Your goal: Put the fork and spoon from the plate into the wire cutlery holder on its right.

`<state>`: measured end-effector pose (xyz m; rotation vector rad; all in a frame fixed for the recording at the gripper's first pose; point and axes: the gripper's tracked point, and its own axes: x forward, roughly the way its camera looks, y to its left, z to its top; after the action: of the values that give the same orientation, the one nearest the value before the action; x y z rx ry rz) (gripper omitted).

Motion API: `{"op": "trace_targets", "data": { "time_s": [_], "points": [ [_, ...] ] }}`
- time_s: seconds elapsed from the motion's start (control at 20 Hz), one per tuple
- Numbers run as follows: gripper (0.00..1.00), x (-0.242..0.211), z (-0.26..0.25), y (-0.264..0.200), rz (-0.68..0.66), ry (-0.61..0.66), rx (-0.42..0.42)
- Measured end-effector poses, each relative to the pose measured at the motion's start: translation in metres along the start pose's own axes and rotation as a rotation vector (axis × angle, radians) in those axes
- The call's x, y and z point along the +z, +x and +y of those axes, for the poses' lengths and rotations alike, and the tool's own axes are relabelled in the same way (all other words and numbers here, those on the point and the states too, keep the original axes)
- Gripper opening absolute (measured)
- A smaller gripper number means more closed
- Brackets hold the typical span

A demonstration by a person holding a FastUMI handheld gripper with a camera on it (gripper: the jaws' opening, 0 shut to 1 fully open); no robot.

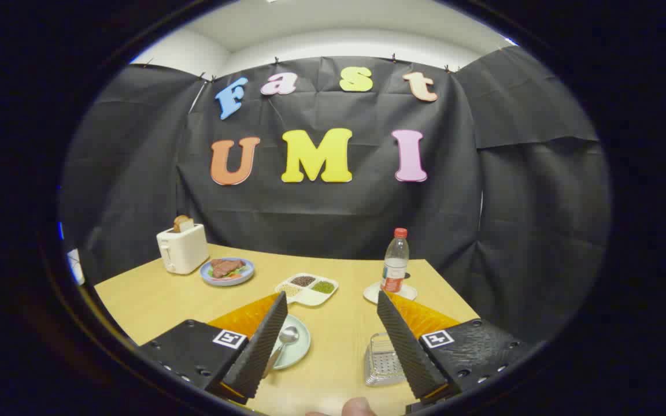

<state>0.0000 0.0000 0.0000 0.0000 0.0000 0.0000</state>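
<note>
The tongs [330, 323] hang wide apart over the wooden surface [339, 335], holding nothing. A spoon [284, 341], maybe a fork too, lies on the plate [298, 349] beside one finger. The wire cutlery holder [382, 361] sits right of it.

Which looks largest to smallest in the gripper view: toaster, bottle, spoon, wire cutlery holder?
1. toaster
2. wire cutlery holder, partly hidden by a finger
3. bottle, close to the holder, so unsure
4. spoon

The gripper is open.

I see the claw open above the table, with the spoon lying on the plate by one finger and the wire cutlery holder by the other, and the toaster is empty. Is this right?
Not entirely: the toaster is not empty. The gripper view shows bread sticking up from its slot. The rest holds: the claw is open, the spoon lies on the plate, and the wire cutlery holder sits by the other finger.
</note>
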Motion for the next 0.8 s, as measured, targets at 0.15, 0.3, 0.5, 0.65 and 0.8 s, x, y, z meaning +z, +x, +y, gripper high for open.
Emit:
{"op": "trace_targets", "data": {
  "time_s": [0.15,0.3,0.5,0.65,0.8],
  "points": [
    [0.94,0.003,0.009,0.005,-0.003,-0.018,0.009],
    [0.94,0.004,0.018,0.006,0.004,-0.019,0.026],
    [0.94,0.005,0.026,0.007,0.018,-0.026,0.038],
    [0.94,0.002,0.029,0.007,0.032,-0.024,0.042],
    [0.94,0.001,0.028,0.007,0.041,-0.018,0.043]
  ]
}}
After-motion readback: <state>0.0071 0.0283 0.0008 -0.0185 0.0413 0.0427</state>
